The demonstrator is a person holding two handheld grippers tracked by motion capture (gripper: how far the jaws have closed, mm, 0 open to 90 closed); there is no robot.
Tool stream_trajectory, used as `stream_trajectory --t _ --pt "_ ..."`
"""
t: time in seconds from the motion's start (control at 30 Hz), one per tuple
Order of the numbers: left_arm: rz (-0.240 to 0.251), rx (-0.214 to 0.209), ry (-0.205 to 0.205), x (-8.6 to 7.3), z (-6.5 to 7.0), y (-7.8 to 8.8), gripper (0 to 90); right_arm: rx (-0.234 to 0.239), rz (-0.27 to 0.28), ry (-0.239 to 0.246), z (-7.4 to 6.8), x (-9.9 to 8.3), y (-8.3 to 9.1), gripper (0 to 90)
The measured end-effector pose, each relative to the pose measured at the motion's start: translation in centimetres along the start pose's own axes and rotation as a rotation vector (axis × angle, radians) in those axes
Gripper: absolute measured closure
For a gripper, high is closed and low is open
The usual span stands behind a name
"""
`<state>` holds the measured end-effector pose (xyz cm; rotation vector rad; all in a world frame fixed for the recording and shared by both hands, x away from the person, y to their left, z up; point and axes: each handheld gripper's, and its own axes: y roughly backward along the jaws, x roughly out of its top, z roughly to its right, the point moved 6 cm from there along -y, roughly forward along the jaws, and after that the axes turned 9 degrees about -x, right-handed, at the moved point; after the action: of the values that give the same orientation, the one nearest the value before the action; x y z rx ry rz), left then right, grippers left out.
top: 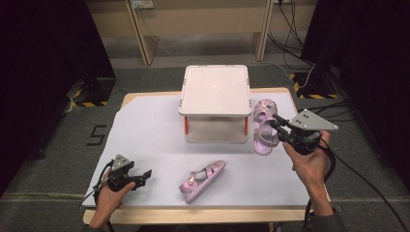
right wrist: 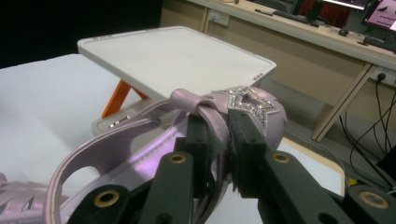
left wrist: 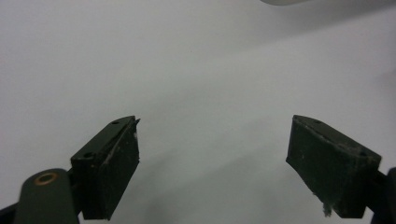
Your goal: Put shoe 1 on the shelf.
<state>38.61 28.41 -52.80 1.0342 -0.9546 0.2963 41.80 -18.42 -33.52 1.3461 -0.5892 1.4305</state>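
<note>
Beside the white stand (top: 214,92), right tongs (top: 276,123) grip a glittery lilac sandal (top: 264,126) above the pale table (top: 145,130); left tongs (top: 145,175) gape wide.

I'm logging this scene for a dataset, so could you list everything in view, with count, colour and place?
held sandal: 1, lilac, star on the strap, off the mat right of the stand
lying sandal: 1, lilac, on the mat near its front edge
stand: 1, white, orange legs, at the mat's far middle
mat: 1, pale grey, covering the table
table: 1, wooden, under the mat
left gripper: 1, black, open, at the mat's front left
right gripper: 1, black, shut on the held sandal's strap
</note>
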Motion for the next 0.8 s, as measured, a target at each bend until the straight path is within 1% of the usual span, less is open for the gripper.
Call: stream_trajectory --t 0.07,0.2,0.23,0.27,0.37,0.4,0.47,0.7,0.8 --pt "-0.002 0.002 -0.002 0.0 0.0 0.0 16.3 0.005 -0.004 -0.002 -0.2 0.6 -0.4 79.8" --pt "-0.001 0.002 -0.001 0.0 0.0 0.1 16.2 0.011 0.007 0.019 -0.6 2.1 -1.5 79.8" --pt "-0.001 0.001 0.000 0.0 0.0 0.1 16.3 0.015 0.001 0.024 -0.7 2.4 -1.7 79.8" --pt "0.000 0.001 0.001 0.0 0.0 0.1 16.3 0.017 0.009 0.027 -0.9 2.8 -2.1 79.8" --pt "0.000 0.000 -0.001 0.0 0.0 0.0 16.3 0.037 0.016 0.014 -1.5 3.7 -3.0 79.8" --pt "-0.002 0.001 -0.002 0.0 0.0 0.0 16.3 0.040 0.021 0.024 -1.7 4.1 -3.4 79.7" --pt "-0.003 0.000 -0.003 0.0 0.1 0.0 16.3 0.053 0.024 0.021 -2.3 4.6 -4.2 79.8" --pt "-0.001 -0.002 -0.001 -0.1 0.0 0.0 16.3 0.099 0.025 0.032 -4.5 6.3 -7.5 79.6" --pt "-0.001 -0.003 -0.002 -0.1 0.0 0.0 16.3 0.118 0.022 0.025 -5.2 6.9 -8.9 79.5"
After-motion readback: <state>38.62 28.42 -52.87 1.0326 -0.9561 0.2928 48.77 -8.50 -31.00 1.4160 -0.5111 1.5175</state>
